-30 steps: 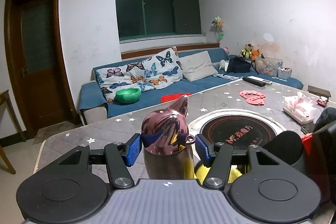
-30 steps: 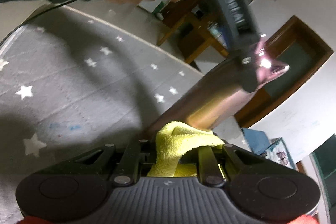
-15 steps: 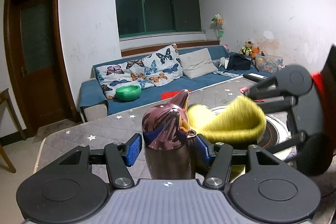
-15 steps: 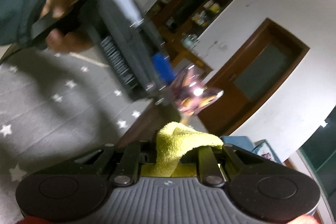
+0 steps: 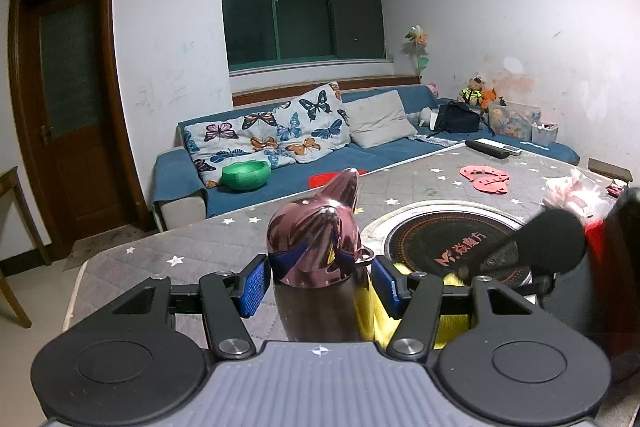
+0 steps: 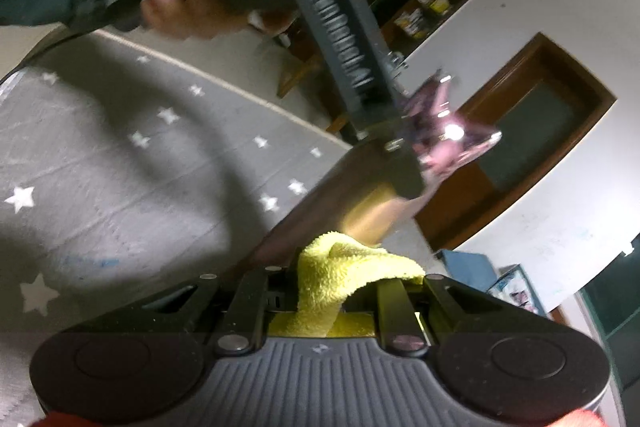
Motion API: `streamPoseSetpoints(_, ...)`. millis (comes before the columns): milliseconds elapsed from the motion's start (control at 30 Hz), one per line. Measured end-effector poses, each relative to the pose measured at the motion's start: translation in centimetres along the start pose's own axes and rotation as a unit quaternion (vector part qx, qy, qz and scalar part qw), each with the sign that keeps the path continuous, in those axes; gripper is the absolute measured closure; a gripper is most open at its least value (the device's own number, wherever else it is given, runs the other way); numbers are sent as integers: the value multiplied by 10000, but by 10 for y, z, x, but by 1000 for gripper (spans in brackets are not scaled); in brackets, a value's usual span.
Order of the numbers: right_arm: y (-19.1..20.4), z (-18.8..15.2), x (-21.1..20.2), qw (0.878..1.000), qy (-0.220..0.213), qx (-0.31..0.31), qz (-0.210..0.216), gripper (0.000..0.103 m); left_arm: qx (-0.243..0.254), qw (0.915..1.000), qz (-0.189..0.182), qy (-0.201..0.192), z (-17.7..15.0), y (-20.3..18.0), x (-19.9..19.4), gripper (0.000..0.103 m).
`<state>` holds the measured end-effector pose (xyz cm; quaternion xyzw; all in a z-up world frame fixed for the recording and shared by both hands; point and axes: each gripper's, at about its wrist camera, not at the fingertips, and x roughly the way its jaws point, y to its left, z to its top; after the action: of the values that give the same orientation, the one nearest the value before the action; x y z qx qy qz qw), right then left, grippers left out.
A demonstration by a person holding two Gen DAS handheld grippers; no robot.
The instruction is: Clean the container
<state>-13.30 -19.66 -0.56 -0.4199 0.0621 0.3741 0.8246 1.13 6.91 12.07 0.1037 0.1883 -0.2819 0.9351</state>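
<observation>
Blurring flask point(image 6: 344, 203) body; yellow cloth point(image 6: 344, 279) hides right gripper point(image 6: 340, 291) jaws.

Bare starred tablecloth point(image 5: 132, 263) left of the flask point(image 5: 316, 267); right gripper point(image 5: 460, 291) crowding its right.

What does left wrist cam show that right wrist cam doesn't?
Left wrist only: the blue sofa, green bowl, window and round cooktop. Right wrist only: the person's hand holding the left tongs, and a wall shelf. Both: the metal flask, clamped by the left tongs, the yellow cloth pinched in the right tongs, the starred table cover and the door.
</observation>
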Motion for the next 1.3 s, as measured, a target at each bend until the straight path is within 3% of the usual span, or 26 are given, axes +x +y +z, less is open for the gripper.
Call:
streamPoseSetpoints(433,26,2,6,9975,184,188,663,89,-9,10000,60,15,-6,-2,-3,44)
streamPoseSetpoints(867,-38,14,-18,9944,-258,1012,-187,89,-163,9998,85,-48,-7,-2,-5,42)
streamPoseSetpoints(1300,0,-7,16,9934,237,1043,415,89,-182,9996,223,-8,-4,-7,-6,39)
